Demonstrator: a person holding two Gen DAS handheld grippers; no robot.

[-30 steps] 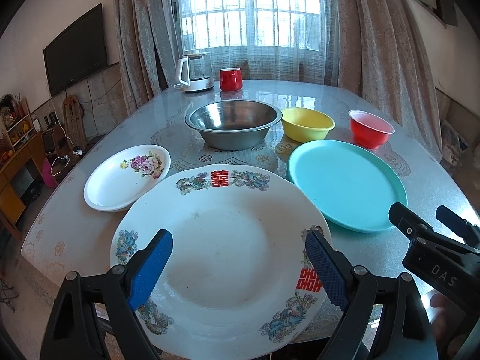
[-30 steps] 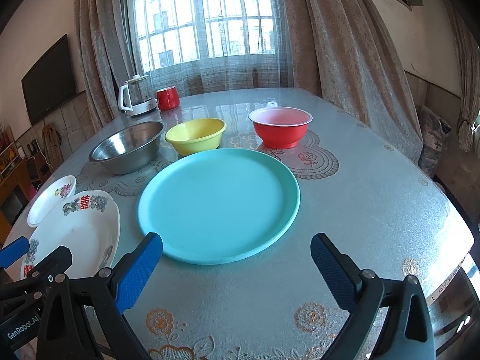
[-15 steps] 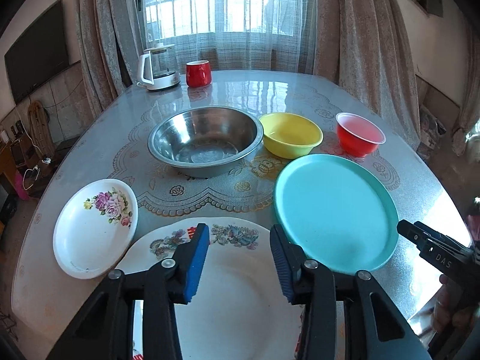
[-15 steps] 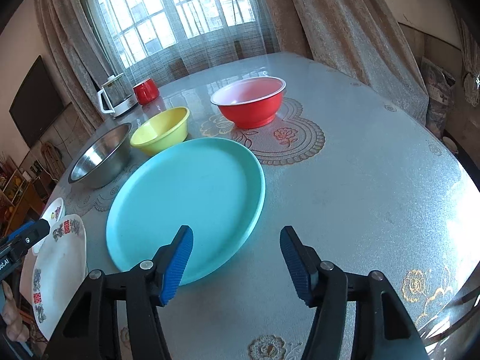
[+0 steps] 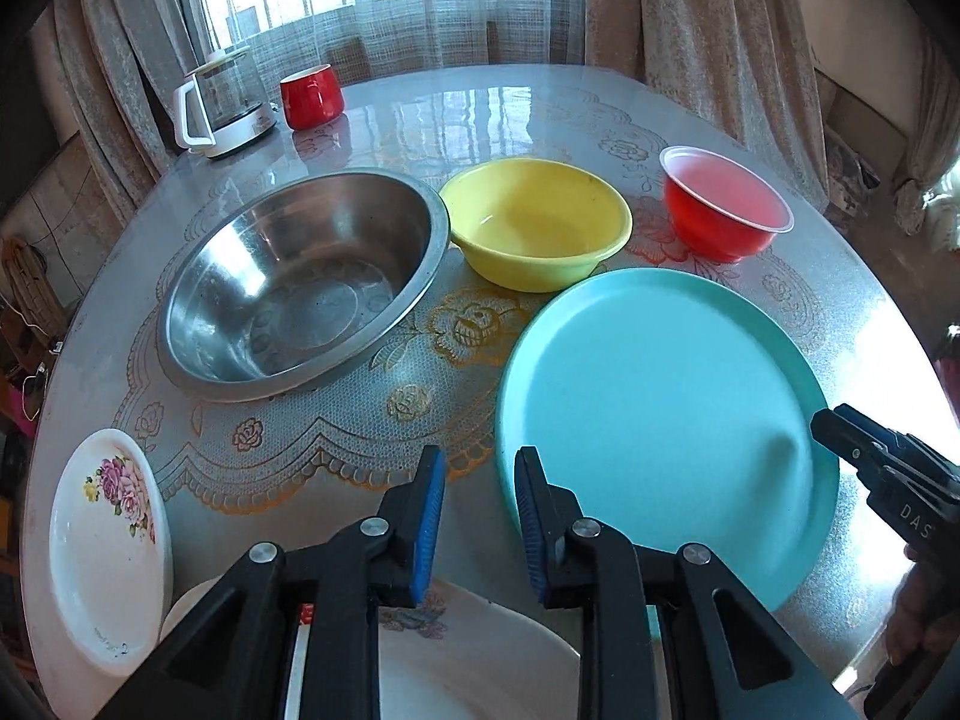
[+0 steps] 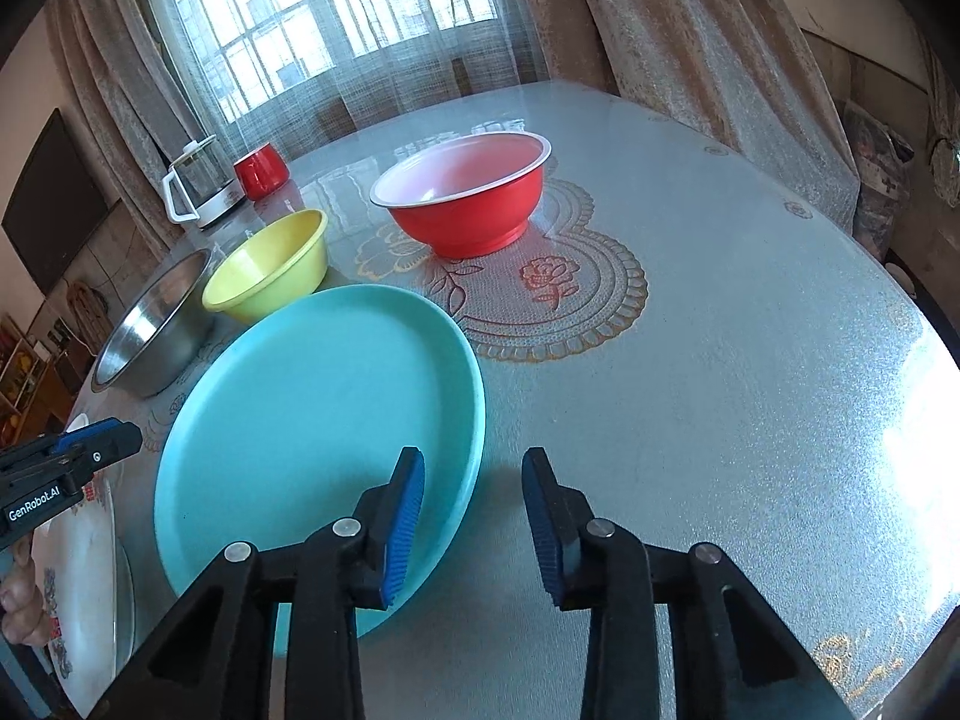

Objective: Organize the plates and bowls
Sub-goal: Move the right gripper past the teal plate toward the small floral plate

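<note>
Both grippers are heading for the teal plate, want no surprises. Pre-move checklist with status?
1. Left gripper carries nothing: ok. Its jaws have just been closing, with only bare tabletop showing in the gap.
2. Right gripper carries nothing: ok. Jaws also just closing; the near rim of the round teal plastic plate lies in the gap, pads not on it.
3. Teal plate's top is free of other dishes: ok.
4. Teal plate clear of the yellow plastic bowl: cannot tell; their rims look very close.
5. Red plastic bowl and stainless steel bowl upright: ok.
6. Large white patterned plate out of the way: cannot tell, mostly hidden beneath the left gripper.
</note>
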